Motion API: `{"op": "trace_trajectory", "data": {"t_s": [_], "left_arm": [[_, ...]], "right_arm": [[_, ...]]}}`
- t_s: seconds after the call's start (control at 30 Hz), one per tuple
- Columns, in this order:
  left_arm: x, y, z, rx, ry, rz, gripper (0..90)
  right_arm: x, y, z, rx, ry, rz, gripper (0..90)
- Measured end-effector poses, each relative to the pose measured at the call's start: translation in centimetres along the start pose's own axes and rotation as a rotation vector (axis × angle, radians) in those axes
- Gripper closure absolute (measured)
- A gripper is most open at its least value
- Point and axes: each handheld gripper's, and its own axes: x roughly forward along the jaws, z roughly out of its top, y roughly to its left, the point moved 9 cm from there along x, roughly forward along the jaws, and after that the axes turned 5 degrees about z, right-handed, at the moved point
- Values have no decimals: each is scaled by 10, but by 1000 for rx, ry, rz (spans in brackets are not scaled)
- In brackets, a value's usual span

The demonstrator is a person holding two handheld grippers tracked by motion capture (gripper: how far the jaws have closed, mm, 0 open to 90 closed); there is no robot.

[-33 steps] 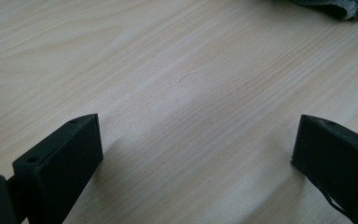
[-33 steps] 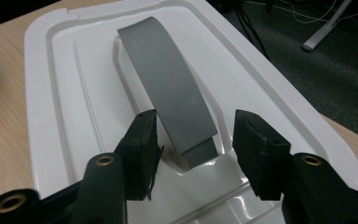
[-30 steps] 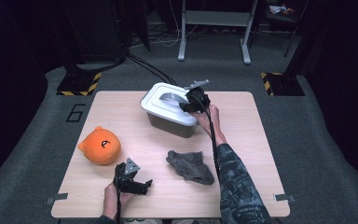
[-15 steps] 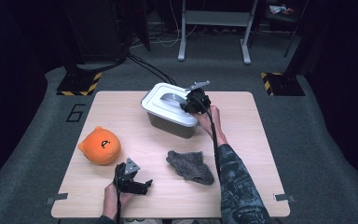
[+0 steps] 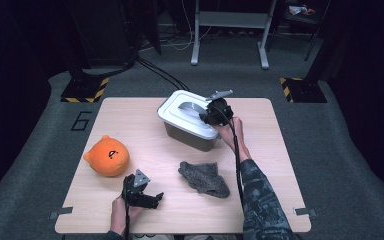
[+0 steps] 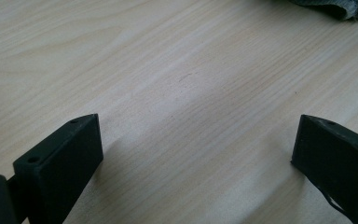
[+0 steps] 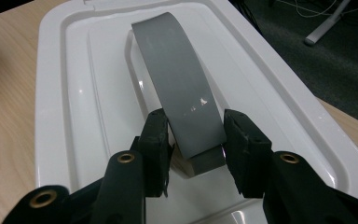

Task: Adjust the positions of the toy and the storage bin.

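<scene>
My right gripper (image 7: 193,140) sits over the white lid (image 7: 74,116) of the grey bin (image 5: 192,137), which stands at the far middle of the table (image 5: 280,165). Its jaws have just been closing and now stand on either side of the lid's grey handle (image 7: 182,88) — the pads press against its edges, so I read it as gripped. From the high view I see that gripper (image 5: 215,112) at the bin's right end.

My left gripper (image 5: 142,192) rests at the near edge of the table, jaws spread wide with bare wood between them — nothing held. A grey cloth (image 5: 203,177) lies just to its right, and an orange plush toy (image 5: 107,156) sits towards the left edge.
</scene>
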Motion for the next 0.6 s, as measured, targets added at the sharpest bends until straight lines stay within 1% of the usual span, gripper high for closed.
{"op": "trace_trajectory", "data": {"t_s": [0.03,0.07,0.13,0.2,0.23,0.27,0.3,0.4,0.43,0.53,0.6], "left_arm": [[0,0,0,0,2,-2,12],[0,0,0,-1,-2,2,12],[0,0,0,-1,0,0,11],[0,0,0,0,1,-1,12],[0,0,0,-1,-3,3,12],[0,0,0,0,1,-1,12],[0,0,0,0,0,0,11],[0,0,0,0,0,0,11],[0,0,0,-1,1,-2,12],[0,0,0,-1,2,-2,12],[0,0,0,-1,1,-2,11]], "right_arm": [[-1,0,-1,-4,0,1,614],[-2,0,-2,6,1,-3,614],[-5,-1,-4,-8,-1,-3,614],[-7,0,-6,14,-8,-6,614],[-8,-1,-7,0,-10,-6,615],[-9,0,-8,12,-9,-10,615],[-11,0,-9,7,-8,-12,615],[-14,2,-11,42,0,-23,615],[-14,3,-12,39,3,-28,614],[-17,6,-14,61,10,-37,615],[-18,8,-15,67,10,-44,615]]}}
